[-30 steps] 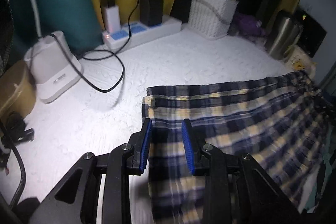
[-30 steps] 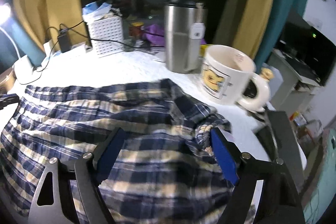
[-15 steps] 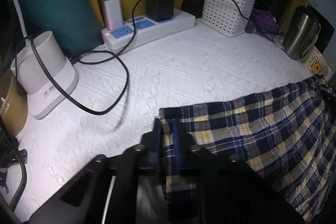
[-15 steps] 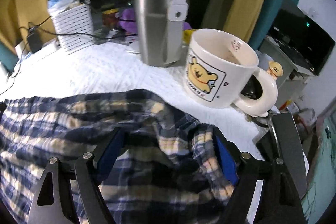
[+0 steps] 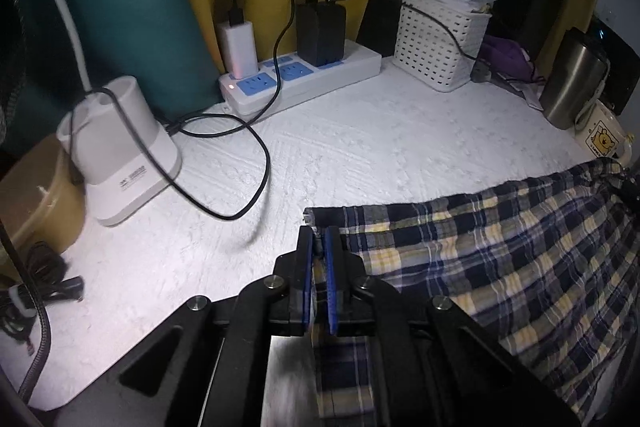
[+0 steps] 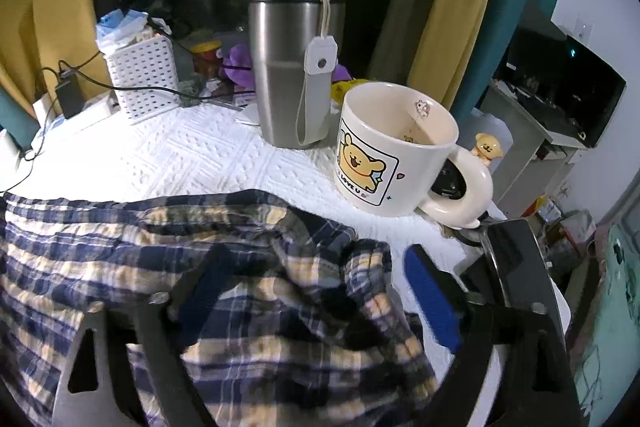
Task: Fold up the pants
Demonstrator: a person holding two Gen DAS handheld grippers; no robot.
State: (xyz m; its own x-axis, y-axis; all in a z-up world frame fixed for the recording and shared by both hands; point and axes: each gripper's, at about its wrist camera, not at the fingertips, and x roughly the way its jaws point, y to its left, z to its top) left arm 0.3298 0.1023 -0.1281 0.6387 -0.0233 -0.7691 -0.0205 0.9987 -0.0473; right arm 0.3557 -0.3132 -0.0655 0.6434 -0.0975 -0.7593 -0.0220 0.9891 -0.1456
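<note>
The navy and yellow plaid pants [image 5: 500, 247] lie spread on the white textured cover, reaching off to the right. My left gripper [image 5: 318, 231] pinches their near left corner at the hem. Its blue pads press on the cloth, though the jaws are opening slightly. In the right wrist view the other end of the pants [image 6: 100, 247] is bunched up between the fingers of my right gripper [image 6: 314, 255]. Those jaws are opening wide, and the right blue pad [image 6: 430, 291] stands clear of the fabric.
A cartoon mug [image 6: 392, 151] and a steel tumbler [image 6: 292, 75] stand just beyond the right gripper. At the back are a white basket [image 5: 436, 43] and a power strip [image 5: 304, 75] with chargers. A lamp base [image 5: 120, 147] and a looping black cable [image 5: 240, 147] lie left.
The left jaws went from open around the pants' corner to pinched on it. The right gripper moved closer to the mug and its jaws spread wider around the bunched cloth.
</note>
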